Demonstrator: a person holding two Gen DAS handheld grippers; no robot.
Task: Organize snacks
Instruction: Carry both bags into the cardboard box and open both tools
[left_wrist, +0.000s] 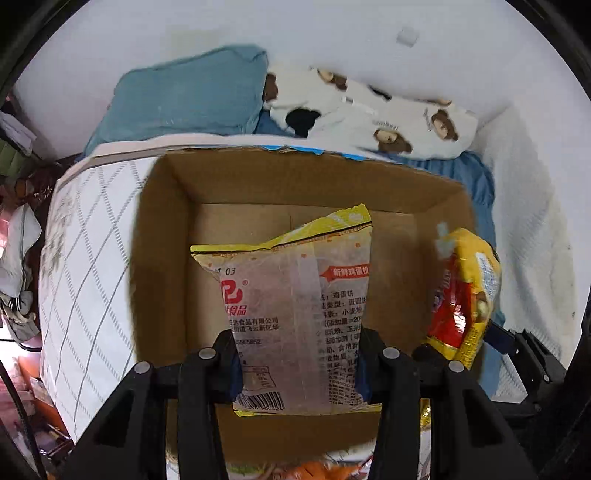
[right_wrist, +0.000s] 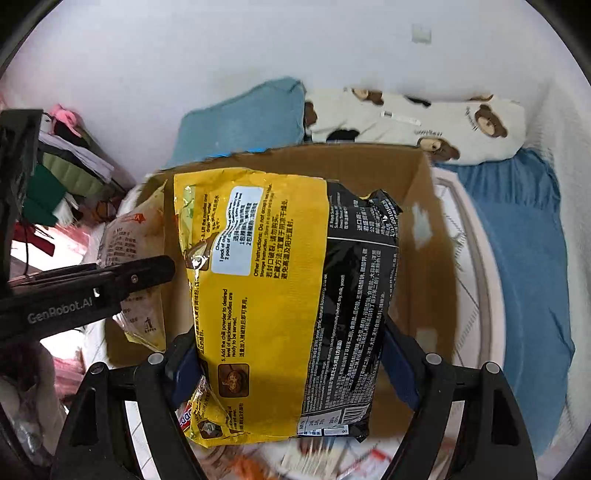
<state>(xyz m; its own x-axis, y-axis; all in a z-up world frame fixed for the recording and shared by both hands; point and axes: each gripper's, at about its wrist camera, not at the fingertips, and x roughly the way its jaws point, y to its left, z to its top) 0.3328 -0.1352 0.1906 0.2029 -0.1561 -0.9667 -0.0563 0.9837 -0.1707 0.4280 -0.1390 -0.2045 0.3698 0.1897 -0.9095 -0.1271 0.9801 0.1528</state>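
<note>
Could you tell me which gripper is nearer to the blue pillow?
Left, though only judged. The left gripper holds its packet over the box's left half, the blue pillow side; the right gripper is farther right.

The open brown cardboard box (left_wrist: 173, 236) shows a bare floor from 9 to 1 o'clock in the left wrist view, walled on every side. The clear-and-yellow egg-cake packet (left_wrist: 295, 317) fills the centre. At 3 o'clock the yellow-and-red noodle packet (left_wrist: 463, 295) crowds the right wall. Beyond, at 12 o'clock, a blue pillow (left_wrist: 192, 96) and a bear-print pillow (left_wrist: 388, 114) block the way.
</note>
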